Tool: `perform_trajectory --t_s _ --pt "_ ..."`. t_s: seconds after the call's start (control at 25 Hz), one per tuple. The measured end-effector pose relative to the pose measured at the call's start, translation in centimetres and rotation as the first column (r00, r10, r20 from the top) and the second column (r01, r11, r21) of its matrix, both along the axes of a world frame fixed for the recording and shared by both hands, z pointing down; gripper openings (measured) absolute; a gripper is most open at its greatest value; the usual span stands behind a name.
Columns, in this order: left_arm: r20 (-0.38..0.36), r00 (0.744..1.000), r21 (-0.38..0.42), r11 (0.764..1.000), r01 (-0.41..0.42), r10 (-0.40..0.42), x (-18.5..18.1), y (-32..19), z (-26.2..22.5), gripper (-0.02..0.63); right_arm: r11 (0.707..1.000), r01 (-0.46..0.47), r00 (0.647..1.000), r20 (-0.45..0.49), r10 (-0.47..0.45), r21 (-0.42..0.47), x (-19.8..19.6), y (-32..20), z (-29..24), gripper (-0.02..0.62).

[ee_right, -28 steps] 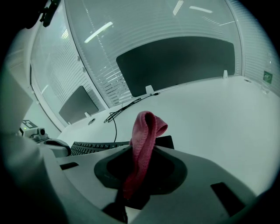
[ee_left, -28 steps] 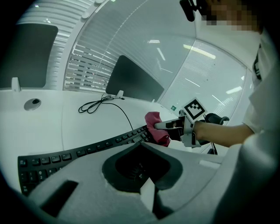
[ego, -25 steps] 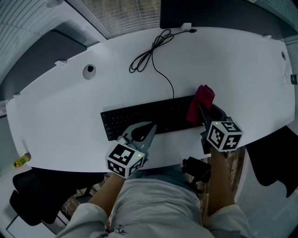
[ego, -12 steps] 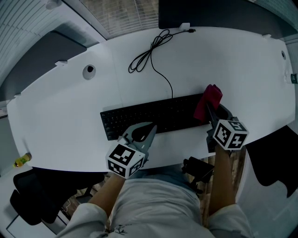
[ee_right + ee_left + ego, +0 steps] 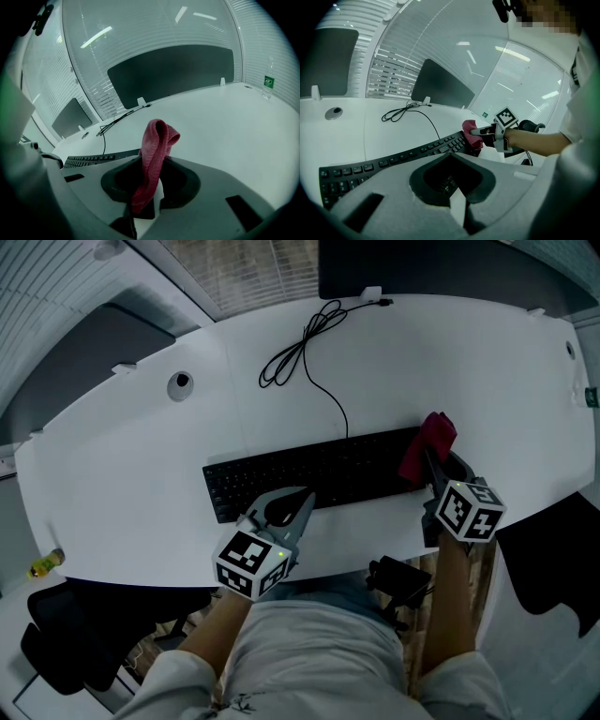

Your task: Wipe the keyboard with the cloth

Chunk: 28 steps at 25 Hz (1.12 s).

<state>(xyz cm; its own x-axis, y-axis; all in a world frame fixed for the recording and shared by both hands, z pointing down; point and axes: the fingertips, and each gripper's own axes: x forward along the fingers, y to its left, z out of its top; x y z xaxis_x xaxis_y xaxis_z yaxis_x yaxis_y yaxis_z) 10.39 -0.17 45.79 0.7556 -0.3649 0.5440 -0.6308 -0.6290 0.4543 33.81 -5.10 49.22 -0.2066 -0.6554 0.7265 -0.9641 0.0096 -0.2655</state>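
A black keyboard (image 5: 309,472) lies across the white table (image 5: 141,456), near its front edge. My right gripper (image 5: 433,463) is shut on a red cloth (image 5: 428,442) and holds it at the keyboard's right end. In the right gripper view the cloth (image 5: 154,154) stands up folded out of the jaws, with the keyboard (image 5: 93,160) to the left. My left gripper (image 5: 302,499) is shut on nothing, at the keyboard's front edge left of the middle. The left gripper view shows the keyboard (image 5: 393,161), the cloth (image 5: 471,127) and the right gripper (image 5: 485,132) beyond it.
A black cable (image 5: 300,348) runs in loops from the keyboard to the table's far edge, below a dark monitor (image 5: 422,268). A round grommet (image 5: 180,382) sits at the far left. A black chair (image 5: 66,634) stands below the table's front left edge.
My right gripper has carried the red cloth to the right along the keyboard, up to its right end. The left gripper has stayed still.
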Motion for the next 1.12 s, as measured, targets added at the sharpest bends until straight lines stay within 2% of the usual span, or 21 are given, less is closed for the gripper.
perform_trajectory --t_s 0.48,1.12 --pt "-0.006 1.0 0.007 1.0 0.002 -0.002 -0.5 0.3 -0.4 0.011 0.999 -0.008 0.996 0.086 0.005 0.041 -1.2 0.1 -1.7 0.081" --pt "-0.033 0.999 0.028 0.999 0.021 -0.02 -2.7 1.9 -1.3 0.011 0.995 -0.01 0.996 0.092 0.001 0.098 -3.4 1.4 -4.2 0.081"
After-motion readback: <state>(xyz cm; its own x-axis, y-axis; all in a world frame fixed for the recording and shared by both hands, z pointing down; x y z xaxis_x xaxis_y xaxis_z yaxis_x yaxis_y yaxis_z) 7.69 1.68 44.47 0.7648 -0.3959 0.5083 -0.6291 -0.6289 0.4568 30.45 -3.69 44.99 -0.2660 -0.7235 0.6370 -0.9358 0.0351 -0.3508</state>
